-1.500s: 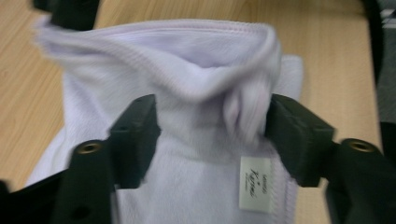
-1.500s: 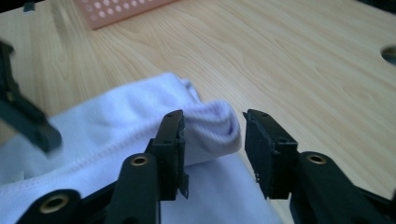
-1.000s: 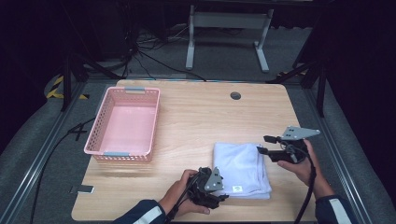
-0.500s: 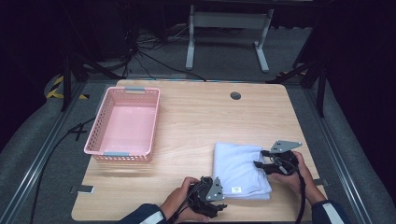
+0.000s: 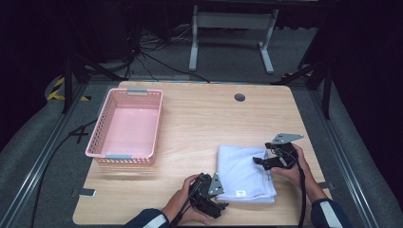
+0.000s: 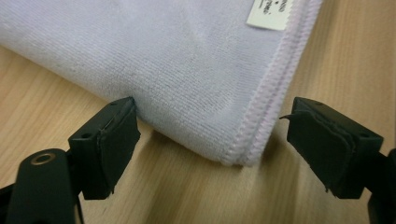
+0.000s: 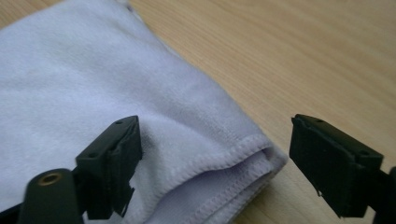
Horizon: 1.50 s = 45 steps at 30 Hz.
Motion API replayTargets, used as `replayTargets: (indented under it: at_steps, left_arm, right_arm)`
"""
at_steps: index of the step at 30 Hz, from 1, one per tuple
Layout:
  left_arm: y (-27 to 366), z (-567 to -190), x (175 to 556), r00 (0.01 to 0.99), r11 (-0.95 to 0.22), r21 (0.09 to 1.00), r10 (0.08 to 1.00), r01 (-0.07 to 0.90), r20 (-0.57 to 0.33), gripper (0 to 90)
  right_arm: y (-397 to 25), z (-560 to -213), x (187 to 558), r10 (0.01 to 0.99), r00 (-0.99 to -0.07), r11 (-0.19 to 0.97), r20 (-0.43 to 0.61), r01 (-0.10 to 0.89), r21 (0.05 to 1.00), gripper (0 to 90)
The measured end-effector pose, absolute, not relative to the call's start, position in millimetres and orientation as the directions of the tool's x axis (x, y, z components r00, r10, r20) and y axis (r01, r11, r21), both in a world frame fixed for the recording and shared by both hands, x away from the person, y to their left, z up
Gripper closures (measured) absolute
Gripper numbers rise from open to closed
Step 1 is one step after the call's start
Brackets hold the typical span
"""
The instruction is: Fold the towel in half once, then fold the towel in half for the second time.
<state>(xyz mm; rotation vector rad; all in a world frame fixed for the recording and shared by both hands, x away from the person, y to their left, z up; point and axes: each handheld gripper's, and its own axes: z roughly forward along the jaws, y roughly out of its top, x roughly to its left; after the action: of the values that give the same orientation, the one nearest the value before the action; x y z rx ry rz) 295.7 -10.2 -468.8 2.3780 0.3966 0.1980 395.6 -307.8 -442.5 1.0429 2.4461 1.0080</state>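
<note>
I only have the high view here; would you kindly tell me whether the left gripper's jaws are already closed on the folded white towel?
Observer: No, the left gripper stands open, straddling a corner of the folded white towel.
Operator: And the right one?
Observer: The right gripper is open too, around another corner.
Operator: Any detail near the left corner?
Observer: A small white label lies by the stitched hem.

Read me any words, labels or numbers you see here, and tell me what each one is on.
White tag on the towel: printed, but cut off and too blurred to read.
The same tag in the high view: too small to read.
No other text.
</note>
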Motion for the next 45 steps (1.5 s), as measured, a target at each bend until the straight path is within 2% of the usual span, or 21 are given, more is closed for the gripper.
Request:
replayTargets:
  at_steps: [1,3,8,10,11,13,15,16,18,19,21,28,45]
  left_arm:
    - [-10,-469,296,0.941,-0.703,0.674,0.336,0.228,0.032,16.1]
    - [-12,-472,297,0.941,-0.695,0.681,0.338,0.231,0.026,14.9]
    - [-12,-473,304,0.946,-0.687,0.691,0.324,0.224,0.016,14.0]
    - [-12,-473,305,0.939,-0.682,0.691,0.344,0.239,0.014,16.8]
    - [-10,-473,306,0.936,-0.674,0.696,0.352,0.248,0.008,20.0]
    - [-10,-472,308,0.938,-0.676,0.696,0.347,0.245,0.007,22.1]
    - [-10,-472,310,0.939,-0.675,0.697,0.345,0.241,0.009,25.4]
    - [-10,-470,311,0.944,-0.679,0.698,0.331,0.227,0.014,29.2]
    - [-10,-469,314,0.947,-0.678,0.702,0.322,0.22,0.014,43.9]
    - [-10,-469,314,0.947,-0.678,0.702,0.322,0.22,0.014,47.3]
    - [-11,-468,316,0.949,-0.682,0.698,0.315,0.217,0.014,53.9]
    - [-10,-467,322,0.953,-0.689,0.697,0.3,0.198,0.026,64.3]
    - [10,-448,328,0.941,-0.679,0.711,0.331,0.184,0.073,66.6]
  right_arm:
    - [-308,-442,396,0.721,-0.693,0.491,0.002,0.513,0.704,16.2]
    - [-308,-451,404,0.725,-0.689,0.493,0.019,0.537,0.685,8.6]
    - [-307,-458,413,0.736,-0.674,0.486,0.054,0.582,0.652,0.5]
    - [-308,-459,414,0.715,-0.695,0.492,0.073,0.574,0.655,5.1]
    - [-308,-458,414,0.704,-0.705,0.497,0.079,0.569,0.656,11.2]
    - [-307,-456,410,0.658,-0.746,0.508,0.102,0.54,0.671,30.8]
    - [-306,-455,406,0.638,-0.758,0.498,0.135,0.54,0.678,43.8]
    - [-308,-456,405,0.625,-0.764,0.488,0.16,0.542,0.685,50.7]
    - [-309,-457,406,0.615,-0.764,0.47,0.194,0.553,0.688,55.5]
    - [-308,-457,405,0.615,-0.763,0.471,0.199,0.558,0.683,58.9]
    - [-307,-456,405,0.614,-0.763,0.473,0.204,0.562,0.679,60.1]
    - [-304,-454,400,0.626,-0.758,0.467,0.185,0.553,0.69,66.1]
    - [-286,-436,396,0.627,-0.775,0.497,0.085,0.481,0.722,69.1]
